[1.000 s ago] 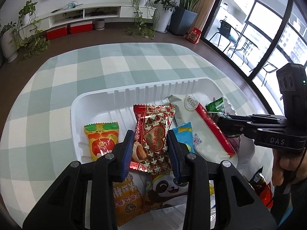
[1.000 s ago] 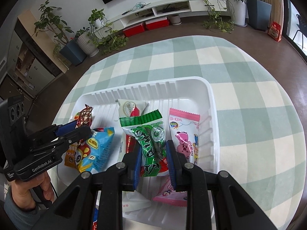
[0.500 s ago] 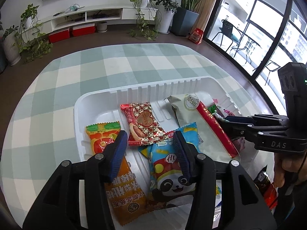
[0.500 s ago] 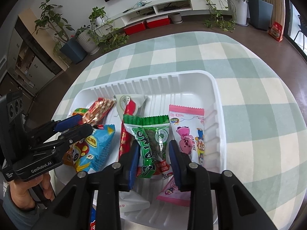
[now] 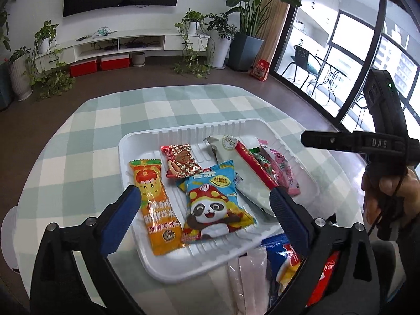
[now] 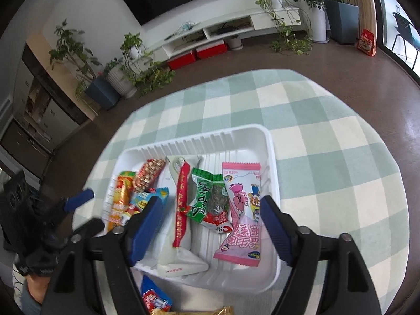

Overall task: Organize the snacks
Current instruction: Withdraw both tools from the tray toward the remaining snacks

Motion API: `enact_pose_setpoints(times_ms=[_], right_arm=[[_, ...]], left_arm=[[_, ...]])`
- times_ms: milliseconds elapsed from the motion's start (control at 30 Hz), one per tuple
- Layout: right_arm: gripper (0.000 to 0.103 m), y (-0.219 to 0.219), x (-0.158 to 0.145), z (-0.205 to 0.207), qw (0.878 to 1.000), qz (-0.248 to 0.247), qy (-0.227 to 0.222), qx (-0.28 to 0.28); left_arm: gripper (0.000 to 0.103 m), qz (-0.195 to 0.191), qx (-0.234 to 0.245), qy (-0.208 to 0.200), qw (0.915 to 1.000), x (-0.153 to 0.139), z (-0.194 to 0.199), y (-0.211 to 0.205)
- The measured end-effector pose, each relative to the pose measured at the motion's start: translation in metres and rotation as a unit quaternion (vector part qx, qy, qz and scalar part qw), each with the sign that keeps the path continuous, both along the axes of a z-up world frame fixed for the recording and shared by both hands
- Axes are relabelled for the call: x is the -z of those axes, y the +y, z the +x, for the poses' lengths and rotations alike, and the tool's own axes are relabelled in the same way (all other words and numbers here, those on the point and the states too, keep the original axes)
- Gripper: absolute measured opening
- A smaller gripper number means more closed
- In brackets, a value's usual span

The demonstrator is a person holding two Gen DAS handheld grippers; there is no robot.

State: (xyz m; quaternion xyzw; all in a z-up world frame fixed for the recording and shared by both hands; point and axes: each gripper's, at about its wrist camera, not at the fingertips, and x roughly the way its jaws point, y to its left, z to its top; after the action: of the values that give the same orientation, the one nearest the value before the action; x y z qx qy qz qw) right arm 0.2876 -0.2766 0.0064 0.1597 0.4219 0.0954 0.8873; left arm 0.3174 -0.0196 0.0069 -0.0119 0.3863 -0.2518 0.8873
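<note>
Both grippers hang with their fingers spread wide and empty: the left gripper [image 5: 204, 202] above the panda packet [image 5: 214, 204], the right gripper [image 6: 210, 212] above the green packet [image 6: 210, 199]. The snacks lie flat in the white tray [image 5: 189, 131] on the checked worktop [image 5: 110, 123], with a few more just outside its near edge. These are light, crinkly, slippery pouches, probably best pinched at a sealed end. "DAS" reads on the right gripper's body; the packet lettering looks Chinese, too small to read.

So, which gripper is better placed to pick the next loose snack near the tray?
Probably the left gripper: it is open, and loose packets lie just below it, outside the white tray.
</note>
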Motion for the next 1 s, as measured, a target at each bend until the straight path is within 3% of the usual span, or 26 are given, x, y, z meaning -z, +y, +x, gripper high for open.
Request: enact_pose_setpoints(times_ms=[300, 500, 633, 800, 1000], right_arm=[[0.100, -0.019, -0.027, -0.087, 0.995, 0.076, -0.068, -0.007], [0.100, -0.018, -0.011, -0.162, 0.990, 0.111, -0.084, -0.003], [0.100, -0.013, 0.004, -0.203, 0.991, 0.098, -0.090, 0.008], [0.100, -0.015, 0.030, -0.233, 0.989, 0.130, -0.070, 0.025], [0.100, -0.007, 0.040, -0.241, 0.990, 0.124, -0.064, 0.016]], left_arm=[[0.103, -0.020, -0.004, -0.029, 0.9994, -0.008, -0.089, 0.018], [0.103, -0.057, -0.004, 0.000, 0.9984, 0.007, -0.146, 0.026], [0.103, -0.083, -0.009, 0.034, 0.9959, 0.022, -0.170, 0.033], [0.103, -0.054, 0.014, 0.034, 0.9979, 0.029, -0.194, 0.015], [0.103, -0.046, 0.033, 0.033, 0.9978, 0.031, -0.202, -0.004]])
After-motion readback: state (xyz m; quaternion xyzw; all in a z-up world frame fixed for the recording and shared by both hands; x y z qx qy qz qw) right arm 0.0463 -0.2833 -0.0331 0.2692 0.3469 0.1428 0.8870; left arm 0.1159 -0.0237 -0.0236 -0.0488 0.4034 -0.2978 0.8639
